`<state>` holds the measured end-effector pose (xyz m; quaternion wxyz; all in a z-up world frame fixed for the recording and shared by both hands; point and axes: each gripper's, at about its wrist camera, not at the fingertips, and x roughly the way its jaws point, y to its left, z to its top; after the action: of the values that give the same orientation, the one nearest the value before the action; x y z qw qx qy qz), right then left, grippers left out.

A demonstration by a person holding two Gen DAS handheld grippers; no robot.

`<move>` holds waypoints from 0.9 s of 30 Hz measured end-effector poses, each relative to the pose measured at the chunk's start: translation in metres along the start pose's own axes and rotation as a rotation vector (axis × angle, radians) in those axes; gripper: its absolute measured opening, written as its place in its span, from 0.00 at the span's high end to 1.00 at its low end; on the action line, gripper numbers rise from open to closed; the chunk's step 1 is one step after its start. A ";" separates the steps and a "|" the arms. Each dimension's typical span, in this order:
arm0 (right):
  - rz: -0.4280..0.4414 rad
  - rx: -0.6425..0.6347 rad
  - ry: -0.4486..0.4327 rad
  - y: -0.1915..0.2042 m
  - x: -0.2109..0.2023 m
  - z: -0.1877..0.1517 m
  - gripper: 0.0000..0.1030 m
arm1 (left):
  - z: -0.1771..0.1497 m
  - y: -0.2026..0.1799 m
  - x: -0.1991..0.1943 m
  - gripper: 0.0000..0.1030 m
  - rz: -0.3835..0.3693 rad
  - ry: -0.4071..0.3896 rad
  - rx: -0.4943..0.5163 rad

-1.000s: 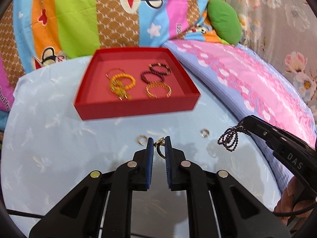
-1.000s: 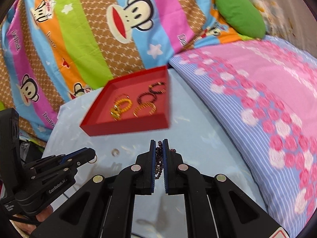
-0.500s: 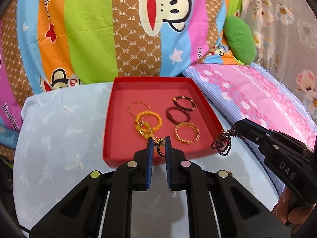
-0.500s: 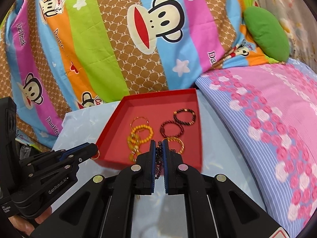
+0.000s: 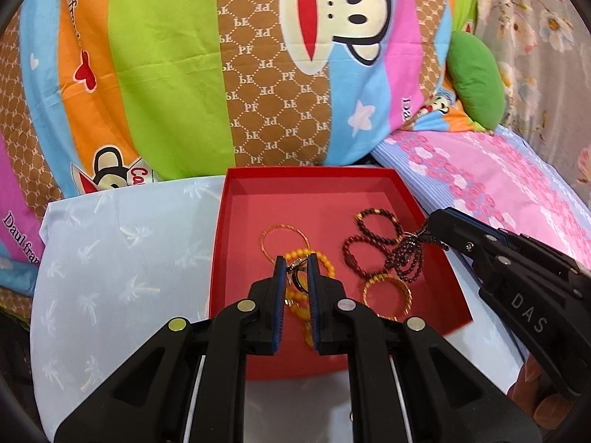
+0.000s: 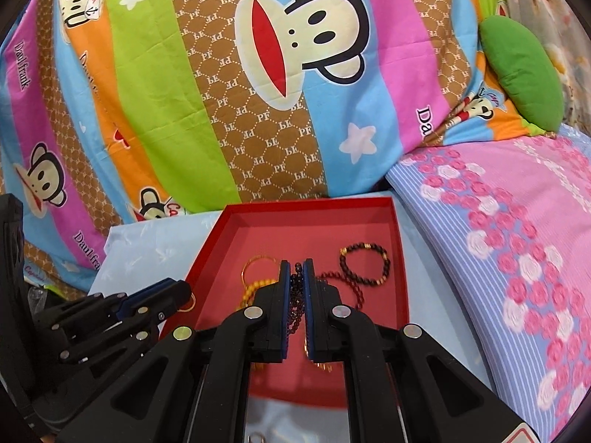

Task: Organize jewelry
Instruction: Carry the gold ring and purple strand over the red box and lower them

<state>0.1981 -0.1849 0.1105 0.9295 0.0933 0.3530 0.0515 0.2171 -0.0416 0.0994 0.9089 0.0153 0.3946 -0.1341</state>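
A red tray (image 5: 236, 199) (image 6: 400, 295) lies on a pale blue cloth and holds several bracelets: gold, yellow beaded and dark beaded (image 5: 376, 221) (image 6: 364, 264). My left gripper (image 5: 295, 262) is shut on a small gold ring with a charm (image 5: 300, 275) and hovers over the tray's left side. My right gripper (image 6: 297, 267) is shut on a dark beaded chain (image 6: 295, 295), which dangles in loops over the tray's right side in the left wrist view (image 5: 406, 258). The left gripper also shows at the tray's left wall in the right wrist view (image 6: 181, 291).
A striped cartoon-monkey pillow (image 5: 258, 74) rises right behind the tray. A pink and blue floral pillow (image 6: 517, 240) lies to the right, with a green cushion (image 5: 474, 77) behind it. The pale blue cloth (image 5: 110, 258) extends left of the tray.
Both grippers moved forward from above the cloth to above the tray, still carrying the ring and the chain. The tray now lies under both sets of fingers.
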 end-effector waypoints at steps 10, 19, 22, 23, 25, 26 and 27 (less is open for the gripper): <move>0.002 0.007 0.027 -0.007 0.049 0.024 0.93 | 0.028 0.008 0.035 0.89 0.010 0.006 -0.021; 0.025 0.069 0.057 -0.020 0.086 0.040 0.93 | 0.045 0.010 0.065 0.89 0.026 0.023 -0.018; 0.027 0.067 0.070 -0.020 0.098 0.041 0.93 | 0.048 0.010 0.077 0.89 0.033 0.033 -0.016; 0.027 0.062 0.077 -0.019 0.102 0.041 0.93 | 0.048 0.010 0.080 0.89 0.036 0.036 -0.014; 0.025 0.053 0.090 -0.018 0.109 0.039 0.93 | 0.049 0.010 0.087 0.89 0.047 0.043 -0.008; 0.024 0.050 0.095 -0.018 0.111 0.039 0.93 | 0.049 0.010 0.091 0.89 0.049 0.047 -0.011; 0.024 0.052 0.101 -0.018 0.114 0.038 0.93 | 0.049 0.011 0.094 0.89 0.051 0.052 -0.014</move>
<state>0.3090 -0.1895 0.0604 0.9071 0.1190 0.3995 0.0581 0.3163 -0.0590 0.0638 0.9016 0.0225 0.4183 -0.1075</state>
